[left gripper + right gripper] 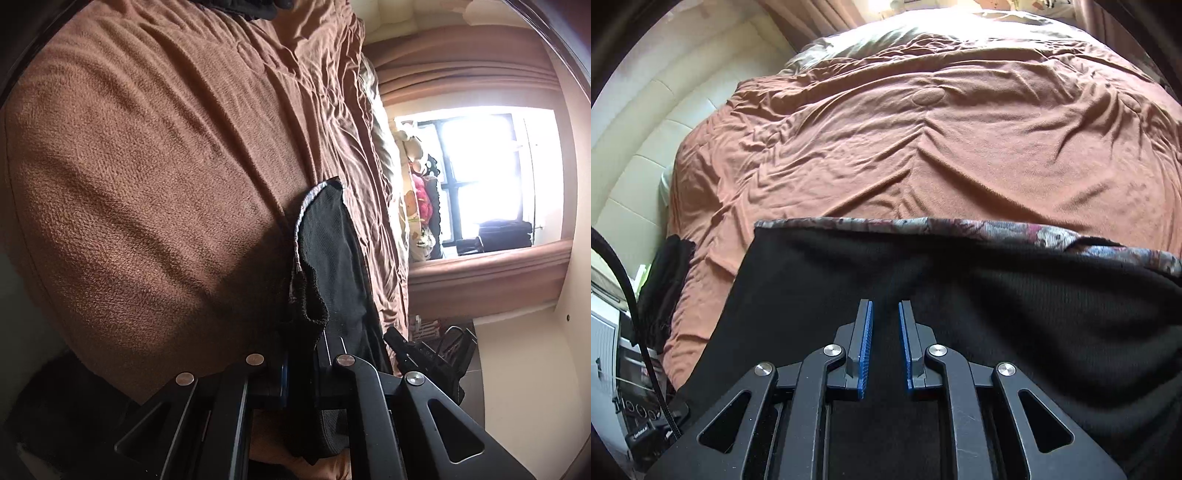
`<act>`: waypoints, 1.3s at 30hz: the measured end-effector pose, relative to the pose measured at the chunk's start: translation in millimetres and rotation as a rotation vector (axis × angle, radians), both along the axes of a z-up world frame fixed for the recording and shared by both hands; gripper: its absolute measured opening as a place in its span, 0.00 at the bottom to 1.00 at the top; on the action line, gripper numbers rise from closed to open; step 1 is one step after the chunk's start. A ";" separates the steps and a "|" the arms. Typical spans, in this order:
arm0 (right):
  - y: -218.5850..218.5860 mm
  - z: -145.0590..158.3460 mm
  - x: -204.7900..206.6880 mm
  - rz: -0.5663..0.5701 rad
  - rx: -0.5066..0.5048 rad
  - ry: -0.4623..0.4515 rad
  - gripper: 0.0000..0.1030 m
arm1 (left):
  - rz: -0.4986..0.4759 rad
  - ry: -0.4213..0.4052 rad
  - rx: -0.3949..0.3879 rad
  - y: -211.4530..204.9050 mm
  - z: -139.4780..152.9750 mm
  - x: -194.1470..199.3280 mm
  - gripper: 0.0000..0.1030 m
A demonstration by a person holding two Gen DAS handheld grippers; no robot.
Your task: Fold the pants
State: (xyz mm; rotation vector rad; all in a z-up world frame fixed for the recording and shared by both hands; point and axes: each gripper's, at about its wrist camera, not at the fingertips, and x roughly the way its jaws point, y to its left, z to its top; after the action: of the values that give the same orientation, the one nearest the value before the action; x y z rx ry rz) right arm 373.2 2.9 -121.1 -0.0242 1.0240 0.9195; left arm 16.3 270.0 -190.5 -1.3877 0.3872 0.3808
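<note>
The black pants (960, 280) lie spread on the brown bedspread (923, 147), with a floral patterned band (1015, 230) along their far edge. My right gripper (885, 308) hovers over the black fabric with its blue-padded fingers (866, 347) slightly apart and nothing between them. In the left wrist view, rolled sideways, my left gripper (306, 350) is shut on a bunched edge of the black pants (328, 258); the cloth hides the fingertips and hangs down between the fingers.
The brown bedspread (147, 166) fills most of both views. A cream padded headboard (639, 147) stands at the left. Dark cloth (665, 280) hangs off the bed's left edge. A bright window (491, 177) with brown curtains and stuffed toys (421, 192) lies beyond the bed.
</note>
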 end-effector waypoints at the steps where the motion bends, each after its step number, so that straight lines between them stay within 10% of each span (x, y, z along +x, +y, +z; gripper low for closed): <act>1: -5.0 1.3 -6.1 0.003 0.010 0.002 0.11 | -0.004 -0.005 0.006 -0.6 4.5 1.3 0.09; 24: -105.6 -51.7 -88.5 -0.032 0.058 0.250 0.11 | -0.147 -0.094 0.197 -29.1 120.9 68.6 0.09; 39: -225.8 21.8 -69.6 -0.085 0.253 0.131 0.13 | -0.310 -0.132 0.315 -82.5 187.0 144.7 0.09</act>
State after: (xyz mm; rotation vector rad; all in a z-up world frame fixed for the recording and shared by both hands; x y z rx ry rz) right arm 303.6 -222.9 -99.2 0.2933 1.0149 0.9761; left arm 161.1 187.4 -3.5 -1.0189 0.4074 0.0883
